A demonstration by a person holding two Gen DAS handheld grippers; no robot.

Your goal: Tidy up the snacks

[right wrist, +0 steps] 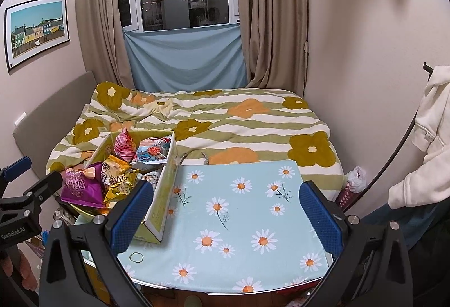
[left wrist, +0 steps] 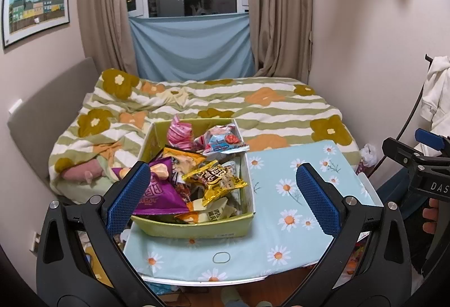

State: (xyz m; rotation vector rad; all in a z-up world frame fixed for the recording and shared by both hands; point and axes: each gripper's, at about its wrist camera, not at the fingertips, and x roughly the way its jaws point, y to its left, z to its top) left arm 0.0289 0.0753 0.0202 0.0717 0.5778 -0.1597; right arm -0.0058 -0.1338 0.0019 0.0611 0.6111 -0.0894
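Snacks (left wrist: 197,175) all sit piled in the green box (left wrist: 197,227) at the left of the daisy-cloth table (left wrist: 295,211); none loose on the cloth (only a rubber band (left wrist: 221,257)). Left gripper (left wrist: 222,194) and right gripper (right wrist: 227,214) both spread wide, holding nothing. Fits either packed-and-done or awaiting sorting; can't tell which.

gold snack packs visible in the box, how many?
2: one gold packet on top of the pile near the box's right wall, one orange-gold bag behind it, mid-box. More may be buried underneath.
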